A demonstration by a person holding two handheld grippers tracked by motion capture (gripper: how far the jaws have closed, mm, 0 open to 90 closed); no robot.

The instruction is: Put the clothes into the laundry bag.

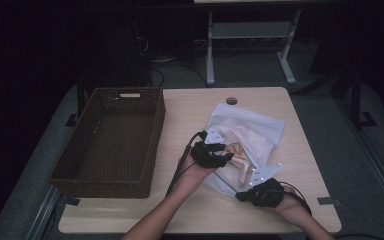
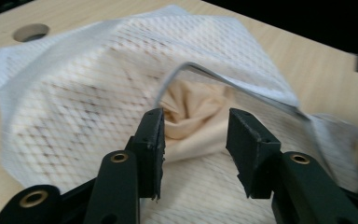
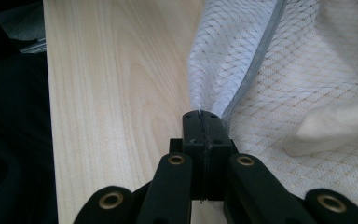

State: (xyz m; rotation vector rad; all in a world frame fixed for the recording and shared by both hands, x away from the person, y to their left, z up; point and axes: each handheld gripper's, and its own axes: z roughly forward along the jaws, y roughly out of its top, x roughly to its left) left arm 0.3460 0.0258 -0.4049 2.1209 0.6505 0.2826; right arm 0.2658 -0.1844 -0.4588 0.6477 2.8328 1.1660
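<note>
A white mesh laundry bag [image 1: 254, 127] lies on the wooden table [image 1: 185, 112], right of centre. A cream garment [image 1: 241, 152] sticks out of its mouth. My left gripper [image 1: 225, 158] hovers at the bag's mouth. In the left gripper view that gripper [image 2: 193, 140] is open, its jaws apart in front of the cream garment [image 2: 191, 119], which bulges under the lifted grey-edged rim of the mesh bag [image 2: 74, 107]. My right gripper [image 1: 241, 196] is at the bag's near corner. In the right gripper view it [image 3: 200, 114] is shut on the hem of the mesh bag [image 3: 261, 88], with the garment [image 3: 335, 126] to the right.
A dark woven basket [image 1: 156, 131] with nothing visible inside stands at the table's left side. A round cable hole [image 1: 231, 100] sits near the far edge. Bare wood lies between basket and bag. The legs of another table stand on the floor beyond.
</note>
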